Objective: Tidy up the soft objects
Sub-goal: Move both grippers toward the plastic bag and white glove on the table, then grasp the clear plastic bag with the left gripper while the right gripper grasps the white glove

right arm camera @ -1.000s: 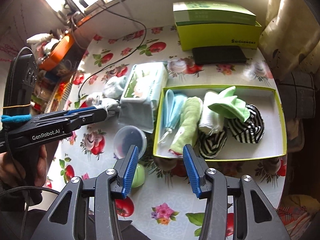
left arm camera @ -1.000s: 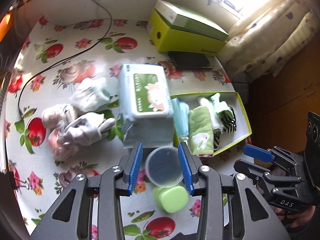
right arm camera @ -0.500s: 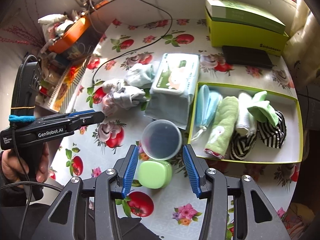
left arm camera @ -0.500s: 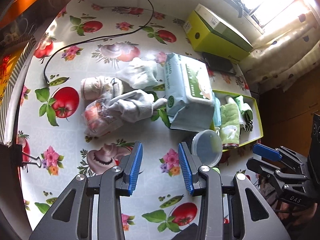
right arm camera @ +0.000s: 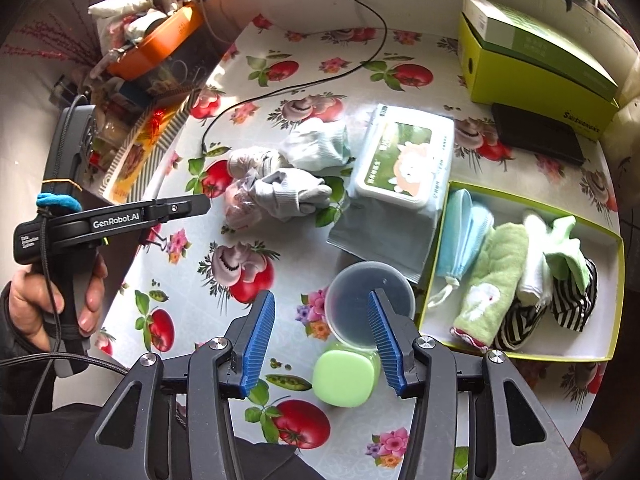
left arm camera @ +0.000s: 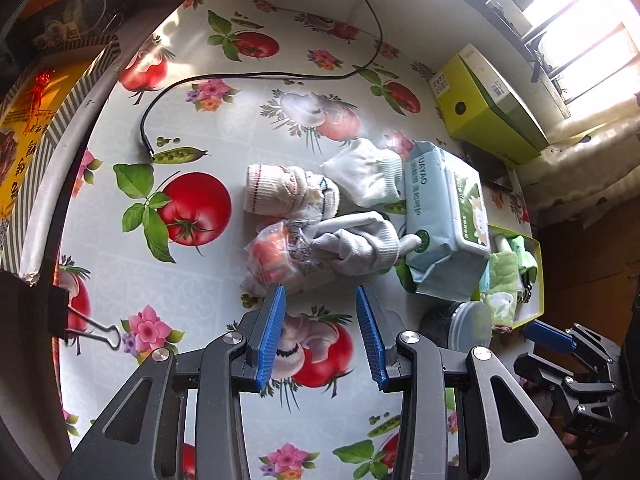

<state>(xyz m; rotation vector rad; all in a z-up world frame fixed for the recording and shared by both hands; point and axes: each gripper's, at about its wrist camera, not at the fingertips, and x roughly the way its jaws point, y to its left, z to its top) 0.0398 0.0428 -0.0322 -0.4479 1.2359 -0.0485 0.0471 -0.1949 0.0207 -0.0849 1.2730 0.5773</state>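
Left wrist view: the left gripper (left arm camera: pixel 320 332) has its jaws spread with nothing between them, over the flowered tablecloth (left arm camera: pixel 180 272). Just ahead of the left jaw's tip lies a clear plastic bag (left arm camera: pixel 276 260) with something orange-pink inside. A grey glove (left arm camera: pixel 356 244) lies ahead of the gap between the jaws, touching the bag. Beyond these sit a rolled cream sock (left arm camera: pixel 280 194) and a white sock (left arm camera: pixel 368 176), close together. Ahead and to the right of the right jaw a pack of wet wipes (left arm camera: pixel 444 220) lies against the glove's cuff. Farther right is the yellow-green tray (left arm camera: pixel 538 280) holding folded soft items, a green mitt (left arm camera: pixel 500 284) among them. A round plastic container (left arm camera: pixel 460 326) stands just right of the right jaw — the right gripper (left arm camera: pixel 560 344) shows beyond it.

Right wrist view: the right gripper (right arm camera: pixel 322 336) also has its jaws spread and empty. The round plastic container (right arm camera: pixel 360 304) sits at the right jaw's tip, and a green lidded jar (right arm camera: pixel 346 376) lies between the jaws. The tray (right arm camera: pixel 520 354) is to the right of the right jaw, with a light blue cloth (right arm camera: pixel 460 236), the green mitt (right arm camera: pixel 496 276) and striped socks (right arm camera: pixel 572 304) side by side inside. Ahead of the jaws, the glove (right arm camera: pixel 292 194), bag (right arm camera: pixel 236 204) and socks are bunched left of the wipes (right arm camera: pixel 404 160) — outside the tray. The left gripper (right arm camera: pixel 176 210) is far left of the left jaw; I cannot tell its jaw gap from here.
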